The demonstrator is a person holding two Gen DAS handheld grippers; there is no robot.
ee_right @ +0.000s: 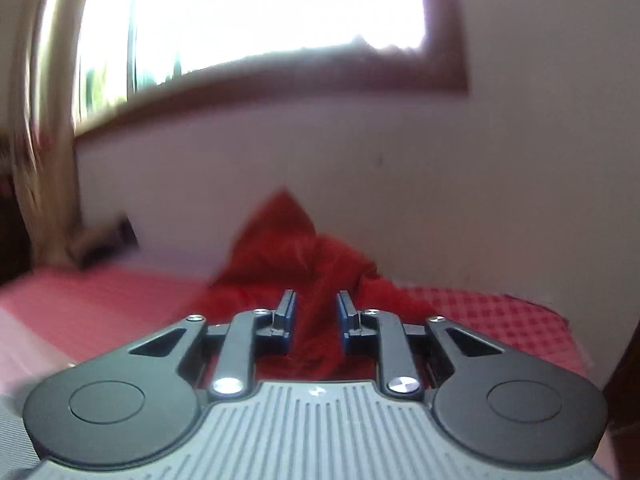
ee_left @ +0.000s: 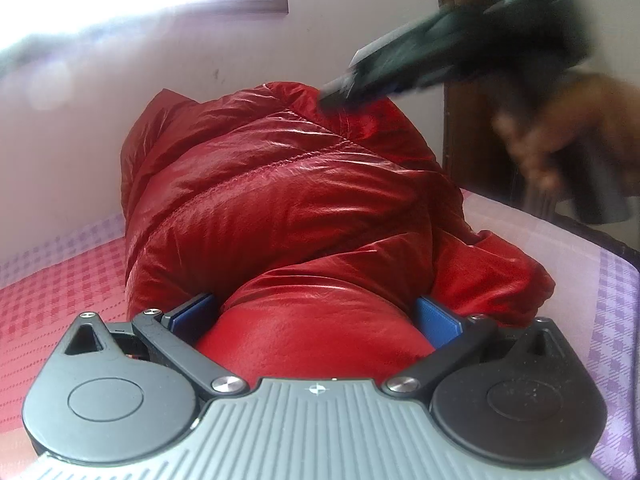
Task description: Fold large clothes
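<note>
the left gripper (ee_left: 316, 312), spread wide around a puffy fold of the red jacket (ee_left: 280, 184) on the bed (ee_left: 60, 288), is mid-fold. the right gripper (ee_right: 316, 312), parted and empty, likely needs to pinch the jacket's raised edge at upper right next.

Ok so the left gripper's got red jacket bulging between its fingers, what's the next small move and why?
Probably close the left gripper on the red puffer jacket. Its jaws stand wide with a puffy roll already between the blue pads, so a grip looks ready. The right gripper is part open above the fabric, holding nothing, over the checked bedspread.
</note>
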